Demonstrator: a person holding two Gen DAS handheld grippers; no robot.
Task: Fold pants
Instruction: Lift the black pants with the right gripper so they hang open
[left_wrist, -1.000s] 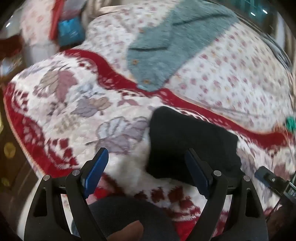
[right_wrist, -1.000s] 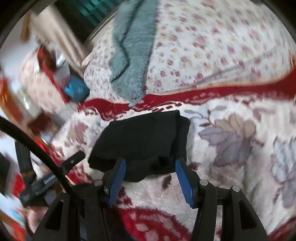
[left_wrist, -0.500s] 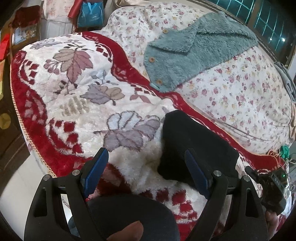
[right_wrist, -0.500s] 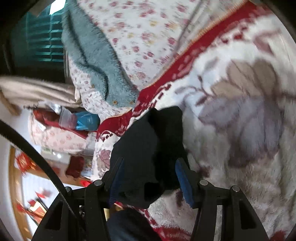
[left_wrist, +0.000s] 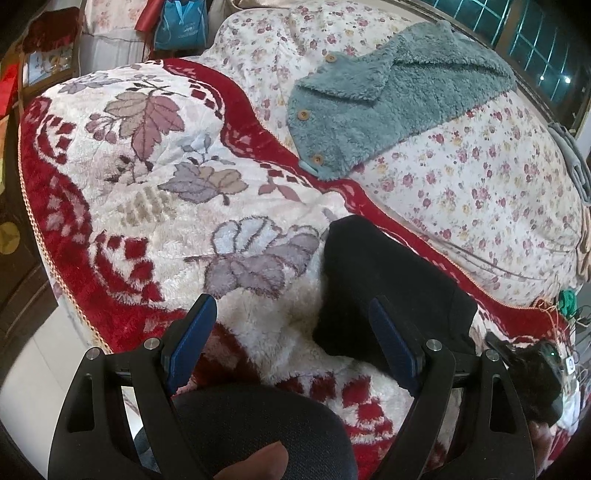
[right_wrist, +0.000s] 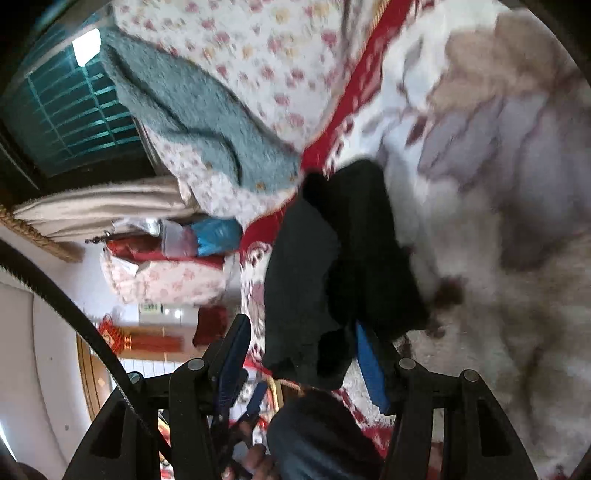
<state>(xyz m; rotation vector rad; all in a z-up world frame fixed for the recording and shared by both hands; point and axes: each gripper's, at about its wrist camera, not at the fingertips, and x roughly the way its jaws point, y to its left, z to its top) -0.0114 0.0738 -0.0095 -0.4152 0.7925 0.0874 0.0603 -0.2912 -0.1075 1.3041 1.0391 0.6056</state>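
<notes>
The black pants (left_wrist: 388, 280) lie folded into a compact bundle on the red and white fleece blanket (left_wrist: 155, 177). They also show in the right wrist view (right_wrist: 340, 273). My left gripper (left_wrist: 291, 343) is open and empty, held above the blanket, with its right finger over the bundle's near edge. My right gripper (right_wrist: 299, 350) is open and rolled sideways, close to the bundle's near end; the pants lie between and beyond its fingers. Its view is blurred. The right gripper's body also shows at the left wrist view's lower right (left_wrist: 532, 365).
A teal fleece jacket (left_wrist: 384, 96) lies on the floral quilt (left_wrist: 480, 177) behind the blanket. A blue bag (left_wrist: 181, 26) and clutter stand past the bed's far left corner. The bed edge drops to the floor at the left. A dark-clothed knee (left_wrist: 251, 428) is below the left gripper.
The left gripper has drawn back and up from the pants. The right gripper has rolled sideways and moved closer to the bundle's near end. The pants stay put.
</notes>
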